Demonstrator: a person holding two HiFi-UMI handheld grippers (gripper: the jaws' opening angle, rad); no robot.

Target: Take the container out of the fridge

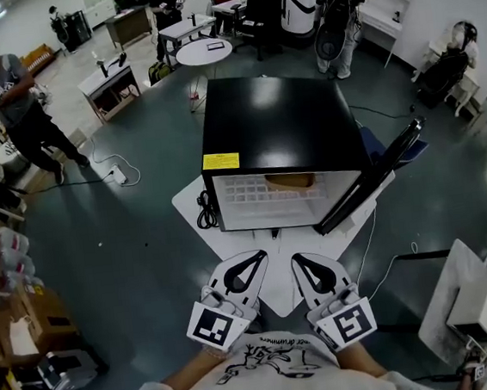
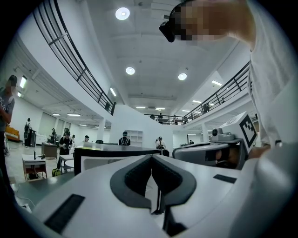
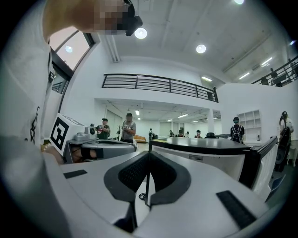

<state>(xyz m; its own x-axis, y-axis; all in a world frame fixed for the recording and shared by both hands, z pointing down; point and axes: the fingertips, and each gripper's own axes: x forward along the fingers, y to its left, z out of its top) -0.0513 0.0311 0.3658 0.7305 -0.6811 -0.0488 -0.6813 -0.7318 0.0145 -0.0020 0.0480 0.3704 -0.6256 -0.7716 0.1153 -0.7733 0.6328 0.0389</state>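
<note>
Left gripper (image 1: 257, 258) and right gripper (image 1: 299, 262) are both clenched, empty; the tan container (image 1: 290, 180) sits inside the open black fridge (image 1: 270, 118), at twelve o'clock, well apart.

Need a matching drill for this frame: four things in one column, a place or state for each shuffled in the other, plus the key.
Things:
1. fridge door
2. container
3. black cable
4. left gripper

Places or states:
A. shut, nothing between the jaws
B. inside the fridge
C. swung open toward the right of the head view
D. coiled on the white table, left of the fridge

Pairs: 1-C; 2-B; 3-D; 4-A
</note>
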